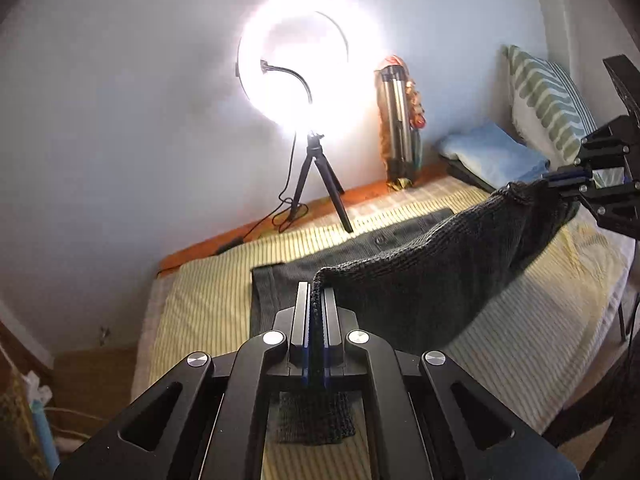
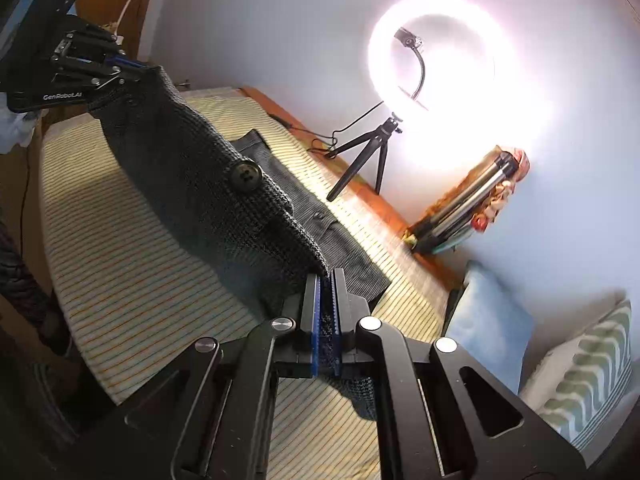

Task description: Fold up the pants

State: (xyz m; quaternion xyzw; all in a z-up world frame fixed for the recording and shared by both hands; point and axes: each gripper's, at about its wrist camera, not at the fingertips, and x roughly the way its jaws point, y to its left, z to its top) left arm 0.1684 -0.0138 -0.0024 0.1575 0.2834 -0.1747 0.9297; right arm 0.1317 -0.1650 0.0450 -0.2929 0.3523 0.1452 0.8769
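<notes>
right wrist view shows a big button [image 2: 245,175] on the pants [image 2: 208,184]; left wrist view hides it; left gripper [image 1: 316,300] clamped on one corner of the pants, right gripper [image 2: 326,292] clamped on the other; both raised level, cloth stretched between them above the striped bed [image 1: 200,300]; rest of pants lying flat; ring light [image 1: 296,68] behind
</notes>
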